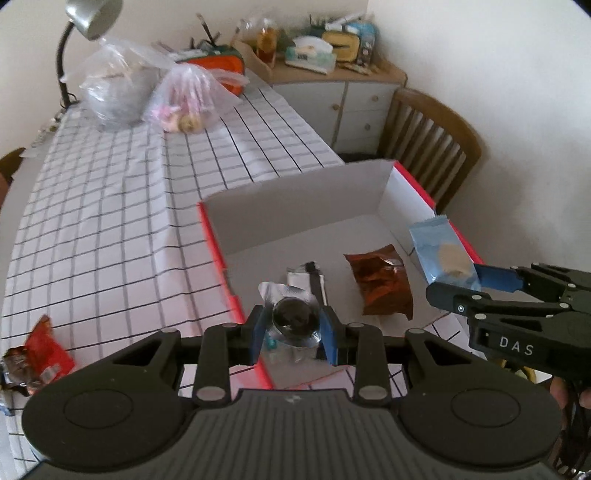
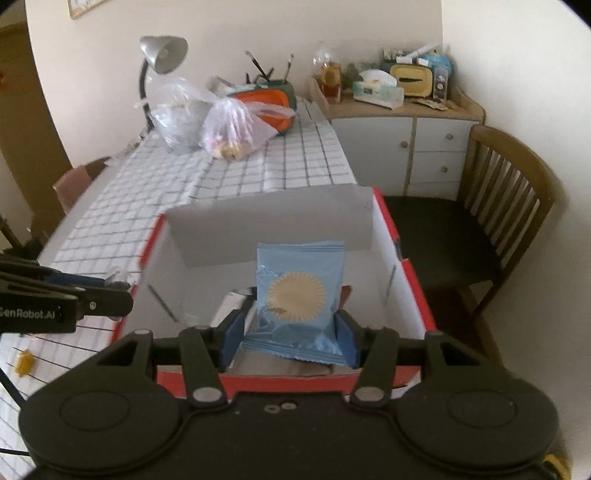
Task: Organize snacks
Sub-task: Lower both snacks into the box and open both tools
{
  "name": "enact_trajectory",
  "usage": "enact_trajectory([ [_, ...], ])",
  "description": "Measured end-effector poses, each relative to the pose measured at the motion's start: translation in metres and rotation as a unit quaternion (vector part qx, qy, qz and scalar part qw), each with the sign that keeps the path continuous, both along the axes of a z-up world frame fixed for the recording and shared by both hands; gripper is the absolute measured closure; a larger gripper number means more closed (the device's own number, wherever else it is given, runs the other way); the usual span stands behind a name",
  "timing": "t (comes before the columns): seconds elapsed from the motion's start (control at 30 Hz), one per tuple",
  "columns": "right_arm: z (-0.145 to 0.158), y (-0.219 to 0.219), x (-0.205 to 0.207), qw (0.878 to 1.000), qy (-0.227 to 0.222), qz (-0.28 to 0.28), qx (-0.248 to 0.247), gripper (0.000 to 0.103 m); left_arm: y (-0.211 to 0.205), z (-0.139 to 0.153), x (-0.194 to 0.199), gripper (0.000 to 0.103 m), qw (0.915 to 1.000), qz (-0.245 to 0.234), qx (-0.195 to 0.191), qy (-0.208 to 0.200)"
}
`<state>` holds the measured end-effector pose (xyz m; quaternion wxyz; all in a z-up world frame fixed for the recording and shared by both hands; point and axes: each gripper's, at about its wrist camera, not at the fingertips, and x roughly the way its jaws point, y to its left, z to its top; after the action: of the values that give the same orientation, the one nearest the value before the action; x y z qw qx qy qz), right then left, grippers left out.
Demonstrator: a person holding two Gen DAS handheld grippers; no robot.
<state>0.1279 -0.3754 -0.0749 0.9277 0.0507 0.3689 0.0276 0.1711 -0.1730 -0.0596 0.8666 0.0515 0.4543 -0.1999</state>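
Note:
My left gripper (image 1: pixel 293 326) is shut on a small clear-wrapped snack (image 1: pixel 295 319) with a dark round centre, held over the near left corner of the red box (image 1: pixel 216 251). The box's white inside holds a brown packet (image 1: pixel 382 286) and a silver packet (image 1: pixel 308 278). My right gripper (image 2: pixel 290 338) is shut on a light blue packet (image 2: pixel 299 291) with a tan sunburst disc, upright over the box's near edge (image 2: pixel 258 382). From the left wrist view, the right gripper (image 1: pixel 476 280) comes in from the right with the blue packet (image 1: pixel 441 253).
A red snack packet (image 1: pixel 44 350) and a small yellow candy (image 2: pixel 24 363) lie on the checked tablecloth (image 1: pixel 110 206). Two plastic bags (image 1: pixel 188 99), an orange case and a desk lamp (image 1: pixel 90 16) stand at the far end. A wooden chair (image 2: pixel 509 206) and a cabinet (image 2: pixel 406 147) are right.

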Motion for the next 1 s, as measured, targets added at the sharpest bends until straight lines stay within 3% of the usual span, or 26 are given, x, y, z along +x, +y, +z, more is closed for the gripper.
enact_trajectory([
  [0.3,-0.021,-0.005,0.039,0.999,0.039,0.003,-0.004,0.051,-0.035,-0.032,0.038,0.071,0.9989,-0.008,0.025,0.039],
  [0.67,-0.046,0.009,0.058,0.997,0.075,0.021,-0.027,0.051,-0.047,-0.067,0.074,0.071,0.9936,0.007,0.044,0.104],
  [1.0,-0.045,0.008,0.059,0.997,0.074,0.024,-0.018,0.049,-0.053,-0.075,0.075,0.067,0.9924,0.008,0.056,0.109],
])
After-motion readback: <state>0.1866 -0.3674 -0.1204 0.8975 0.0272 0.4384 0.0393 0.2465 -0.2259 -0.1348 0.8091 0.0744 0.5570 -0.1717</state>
